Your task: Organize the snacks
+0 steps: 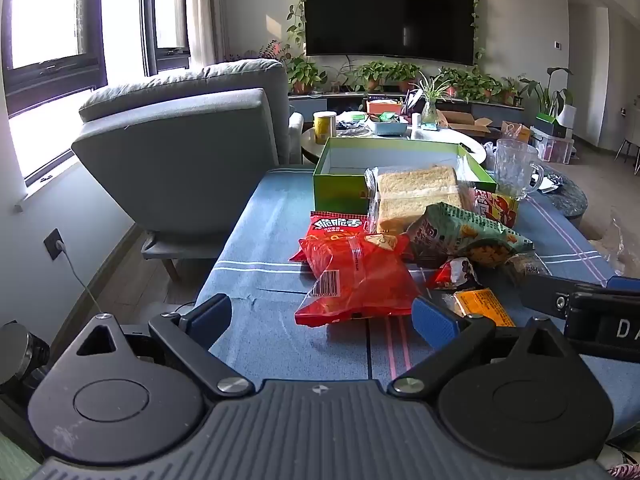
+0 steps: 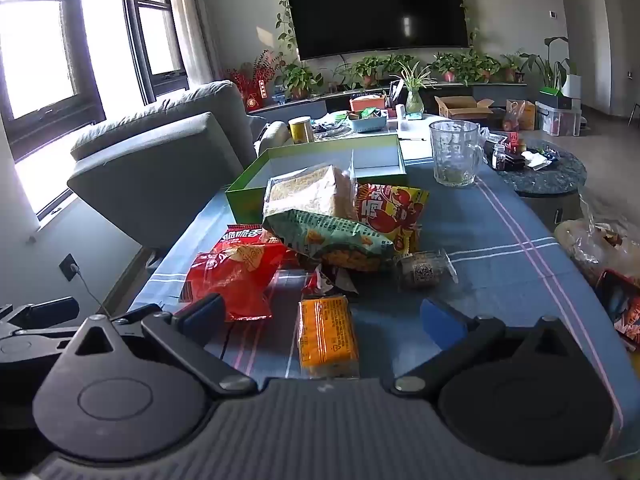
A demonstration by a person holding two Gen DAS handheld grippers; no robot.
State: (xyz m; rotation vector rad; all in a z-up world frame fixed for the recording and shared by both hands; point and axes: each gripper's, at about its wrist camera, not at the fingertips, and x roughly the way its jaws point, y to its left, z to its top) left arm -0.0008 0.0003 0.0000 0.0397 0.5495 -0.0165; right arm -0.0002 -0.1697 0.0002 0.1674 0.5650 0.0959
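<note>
A pile of snacks lies on the blue tablecloth (image 1: 256, 240): a red packet (image 1: 352, 280), a bag of sliced bread (image 1: 416, 196), a green packet (image 1: 468, 232) and an orange bar (image 1: 484, 306). Behind them stands an open green box (image 1: 340, 188), empty. My left gripper (image 1: 320, 320) is open, its fingers wide on either side of the red packet's near end, holding nothing. In the right wrist view my right gripper (image 2: 324, 320) is open with the orange bar (image 2: 328, 336) lying between its fingers. The red packet (image 2: 236, 276), green packet (image 2: 332, 236), bread (image 2: 312, 192) and box (image 2: 256, 196) lie beyond.
A glass mug (image 2: 456, 156) stands right of the box. A grey armchair (image 1: 188, 152) is left of the table. A round side table (image 2: 544, 172) with clutter and a plastic bag (image 2: 600, 244) are to the right. The right gripper's body (image 1: 600, 316) sits close beside the left one.
</note>
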